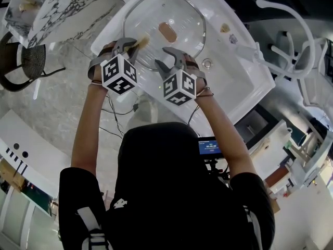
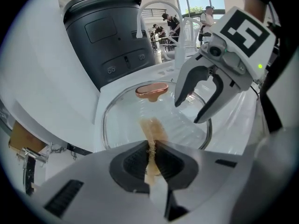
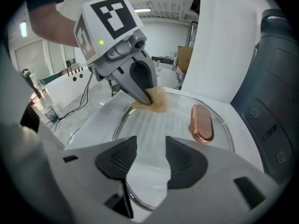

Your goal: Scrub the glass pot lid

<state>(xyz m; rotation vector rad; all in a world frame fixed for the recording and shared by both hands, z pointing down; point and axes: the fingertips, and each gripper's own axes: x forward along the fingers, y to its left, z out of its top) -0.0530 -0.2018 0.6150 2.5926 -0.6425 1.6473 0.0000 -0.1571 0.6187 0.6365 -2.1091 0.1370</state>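
One glass pot lid (image 1: 177,12) lies on the white sink (image 1: 244,74). Behind it: one faucet (image 2: 139,22), one dark appliance (image 2: 110,36). Left tongs (image 2: 151,146) clamped on one tan scrub pad (image 2: 152,127). Right tongs (image 3: 150,146) apart, empty.

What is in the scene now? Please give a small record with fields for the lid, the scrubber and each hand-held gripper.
lid: glass pot lid, lying flat on a white surface, copper-coloured handle facing up
scrubber: tan pad, apparently resting on the lid near its rim
left hand-held gripper: shut on the tan pad
right hand-held gripper: open, nothing between its jaws, above the lid's edge
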